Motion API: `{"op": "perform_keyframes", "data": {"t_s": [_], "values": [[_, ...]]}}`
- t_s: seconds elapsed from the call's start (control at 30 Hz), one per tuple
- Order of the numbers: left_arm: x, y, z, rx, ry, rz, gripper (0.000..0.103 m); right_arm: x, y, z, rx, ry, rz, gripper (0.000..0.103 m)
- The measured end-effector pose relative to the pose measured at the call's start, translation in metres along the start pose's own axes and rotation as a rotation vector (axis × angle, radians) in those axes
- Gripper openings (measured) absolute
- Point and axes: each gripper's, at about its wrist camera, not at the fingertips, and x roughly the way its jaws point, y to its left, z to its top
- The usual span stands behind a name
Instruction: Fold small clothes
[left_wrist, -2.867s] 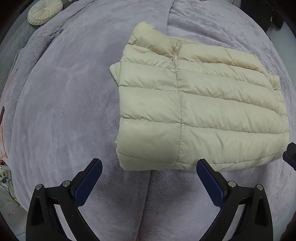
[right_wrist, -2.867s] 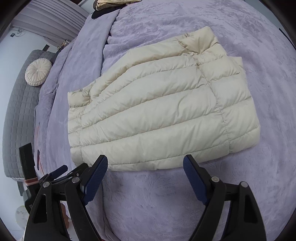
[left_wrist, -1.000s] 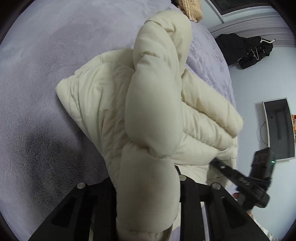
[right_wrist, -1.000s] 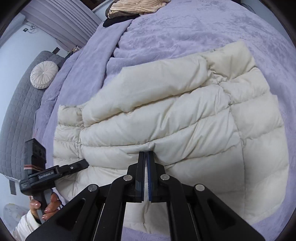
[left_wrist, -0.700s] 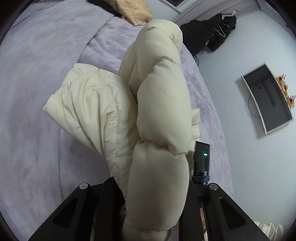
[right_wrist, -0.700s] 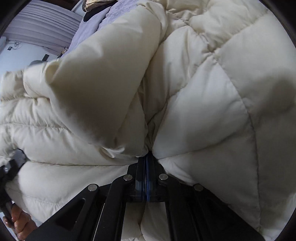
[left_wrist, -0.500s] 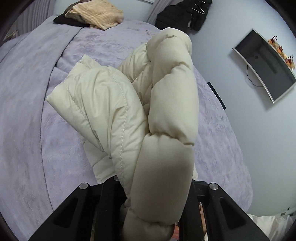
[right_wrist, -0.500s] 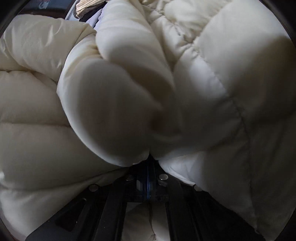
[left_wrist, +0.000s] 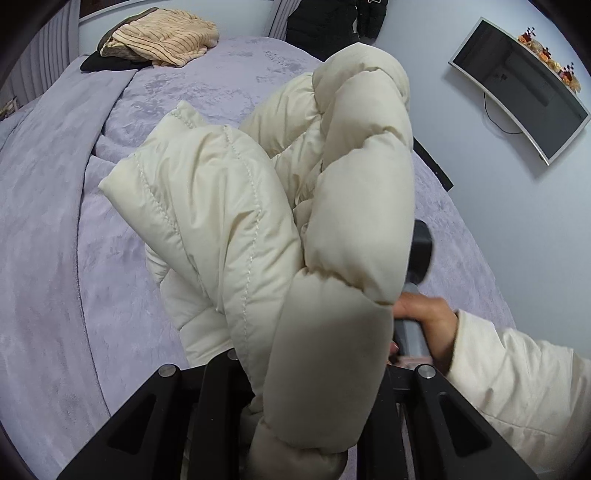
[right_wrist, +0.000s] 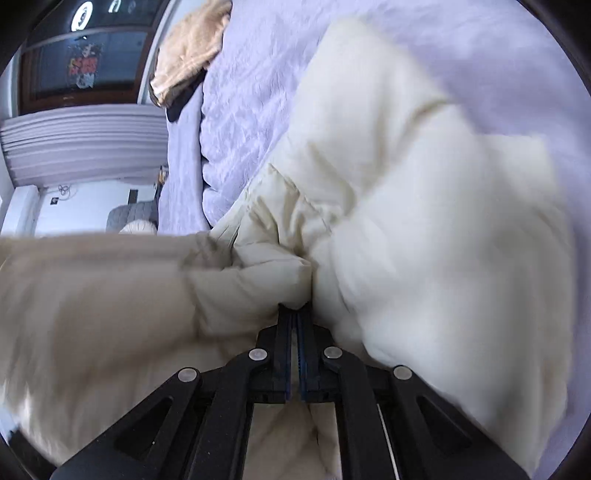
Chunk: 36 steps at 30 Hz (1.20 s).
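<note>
The wide bed under its lilac plush blanket (left_wrist: 55, 221) carries the cream quilted puffer jacket (left_wrist: 229, 206), lifted mid-bed, apparently to double it over. The left gripper (left_wrist: 306, 398) squeezes a thick padded roll. The right gripper (right_wrist: 294, 314), nearly closed on a thin edge, is parting slightly.

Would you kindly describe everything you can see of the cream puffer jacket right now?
The cream puffer jacket is a quilted, softly padded garment with stitched seams and a smooth, slightly shiny shell. It is bunched and lifted, doubled over itself, with its lower part apparently resting on the purple bedspread. The left gripper clamps a thick padded roll of it. The right gripper pinches a thin fold at its fingertips, its jaws just beginning to open. Much of it is motion-blurred in the right wrist view.
</note>
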Motion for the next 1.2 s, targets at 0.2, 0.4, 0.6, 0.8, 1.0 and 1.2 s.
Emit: {"op": "perform_keyframes", "data": {"t_s": [0.2, 0.4, 0.6, 0.8, 1.0, 1.2], "values": [[0.015, -0.03, 0.003, 0.019, 0.009, 0.096, 0.022, 0.02, 0.002, 0.028, -0.028, 0.083, 0.021, 0.005], [0.059, -0.088, 0.0, 0.184, 0.009, 0.301, 0.049, -0.103, -0.021, 0.015, -0.049, -0.021, -0.055, 0.066], [0.122, -0.143, -0.029, 0.484, 0.035, 0.49, 0.077, -0.175, -0.015, 0.008, -0.066, -0.03, -0.095, 0.093], [0.125, -0.157, -0.053, 0.634, 0.031, 0.514, 0.083, -0.181, -0.01, 0.028, -0.163, 0.155, -0.099, 0.103], [0.133, -0.162, -0.059, 0.705, 0.044, 0.565, 0.083, -0.136, 0.04, 0.02, -0.347, 0.321, -0.176, 0.103], [0.106, -0.16, -0.072, 0.724, 0.025, 0.523, 0.083, -0.1, 0.037, 0.027, -0.42, 0.388, -0.416, 0.071]]}}
